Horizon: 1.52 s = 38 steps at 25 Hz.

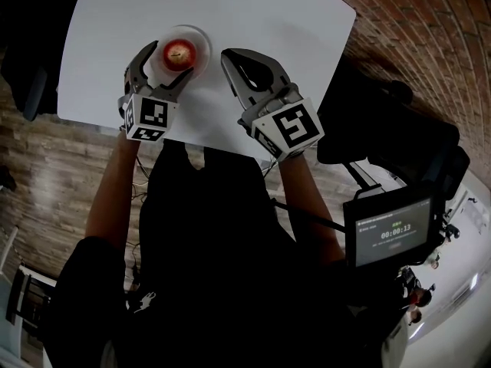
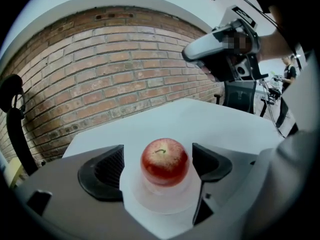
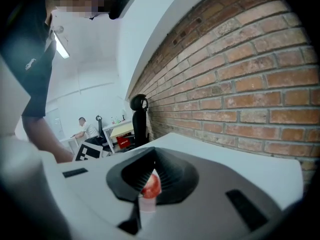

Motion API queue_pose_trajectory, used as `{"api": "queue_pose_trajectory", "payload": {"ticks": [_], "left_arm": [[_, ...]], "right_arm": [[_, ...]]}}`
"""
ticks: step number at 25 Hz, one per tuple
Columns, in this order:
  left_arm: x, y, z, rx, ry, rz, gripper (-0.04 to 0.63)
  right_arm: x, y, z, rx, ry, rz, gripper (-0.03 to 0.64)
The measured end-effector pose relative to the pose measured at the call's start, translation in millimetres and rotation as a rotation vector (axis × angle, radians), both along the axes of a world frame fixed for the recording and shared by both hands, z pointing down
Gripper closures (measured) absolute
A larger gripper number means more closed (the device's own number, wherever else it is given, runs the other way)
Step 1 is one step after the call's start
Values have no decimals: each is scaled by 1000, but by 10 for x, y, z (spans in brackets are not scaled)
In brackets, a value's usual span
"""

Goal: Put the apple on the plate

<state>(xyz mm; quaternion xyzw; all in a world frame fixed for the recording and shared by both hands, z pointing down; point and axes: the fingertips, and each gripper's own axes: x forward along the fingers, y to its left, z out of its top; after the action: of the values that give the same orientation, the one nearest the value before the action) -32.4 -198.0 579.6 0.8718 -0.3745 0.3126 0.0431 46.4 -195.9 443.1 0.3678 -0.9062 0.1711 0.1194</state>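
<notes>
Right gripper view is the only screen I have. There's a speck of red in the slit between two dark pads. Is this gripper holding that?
Observer: No. In the head view the right gripper stands apart from the apple, off to its side, with nothing in it.
Operator: So where does the red thing sit?
Observer: On a round white plate, which lies on the white table.
Operator: And the other gripper?
Observer: The left gripper has its jaws apart, one on each side of the apple. Its own view shows a gap between the apple and the pads.
</notes>
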Motion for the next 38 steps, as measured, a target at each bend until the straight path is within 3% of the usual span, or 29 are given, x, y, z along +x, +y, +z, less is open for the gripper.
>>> {"api": "queue_pose_trajectory", "payload": {"ticks": [1,11,13,22,38], "left_arm": [[11,-2,-16,-1,5,5,168],[-239,172,-518,26,48,-10,484],[-262,194,-542,15,57,-20,520],[-410,345,-974,40,112,-10,588],[-712,436,-1416,107,149,-7,588]], "right_arm": [[11,-10,-2,5,0,3,612],[-48,140,-404,71,6,57,613],[-12,145,-429,79,-4,76,614],[-38,269,-640,116,6,120,614],[-104,409,-838,174,11,192,614]]}}
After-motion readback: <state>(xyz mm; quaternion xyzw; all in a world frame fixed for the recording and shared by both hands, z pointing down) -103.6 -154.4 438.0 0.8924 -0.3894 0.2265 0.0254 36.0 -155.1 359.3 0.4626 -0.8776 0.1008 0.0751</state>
